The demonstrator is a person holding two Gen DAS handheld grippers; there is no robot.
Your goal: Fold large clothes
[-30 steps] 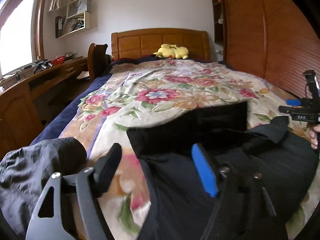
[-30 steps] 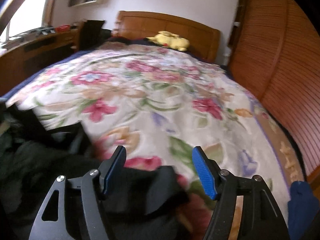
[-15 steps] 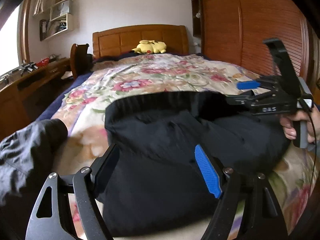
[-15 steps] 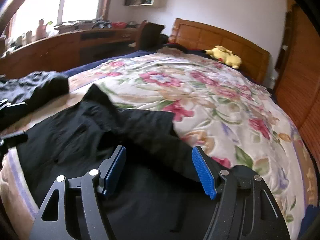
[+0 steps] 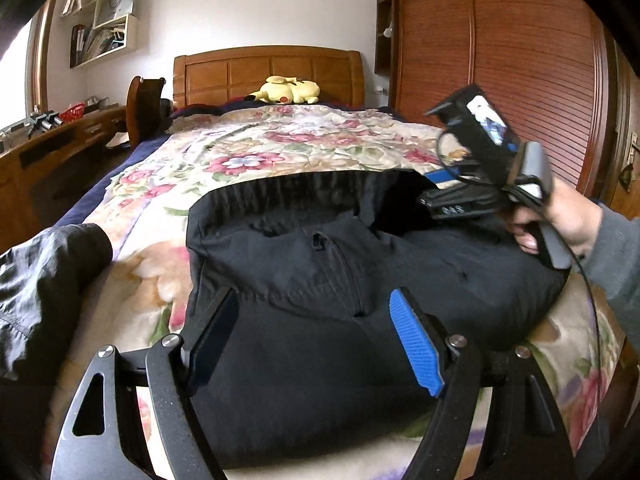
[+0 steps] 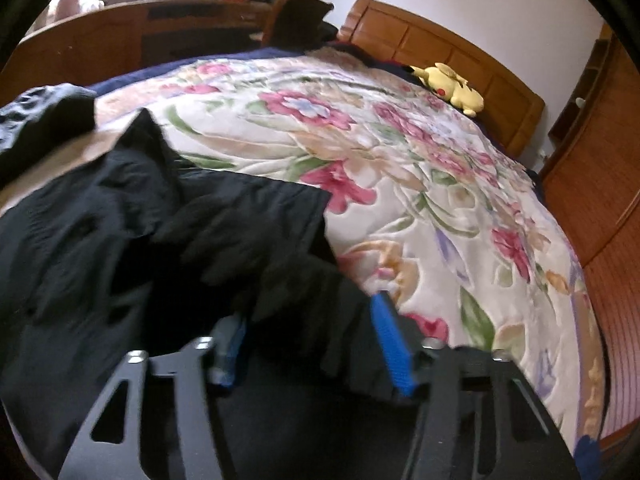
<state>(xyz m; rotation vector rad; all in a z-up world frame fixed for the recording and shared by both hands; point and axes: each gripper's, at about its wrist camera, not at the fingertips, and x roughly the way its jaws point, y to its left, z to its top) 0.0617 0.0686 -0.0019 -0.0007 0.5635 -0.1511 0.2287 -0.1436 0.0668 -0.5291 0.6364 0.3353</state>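
Note:
A large black garment (image 5: 340, 280) with a front zip lies bunched on the near end of the floral bedspread (image 5: 280, 148). It also shows in the right wrist view (image 6: 140, 248). My left gripper (image 5: 316, 336) is open and empty, hovering over the garment's near part. My right gripper (image 6: 308, 344) is open, with black fabric lying between its blue pads, blurred. In the left wrist view the right gripper's body (image 5: 480, 184) is held by a hand above the garment's far right side.
A second dark garment (image 5: 44, 280) lies at the bed's left edge, also in the right wrist view (image 6: 44, 120). A yellow plush toy (image 5: 288, 90) sits by the wooden headboard (image 5: 268, 72). A wooden desk (image 5: 48, 152) stands left; a wooden wardrobe (image 5: 500, 60) stands right.
Both grippers have swung over the black garment. The right gripper moved left and tilted, with fabric now between its pads. The garment sits more bunched toward the near bed end.

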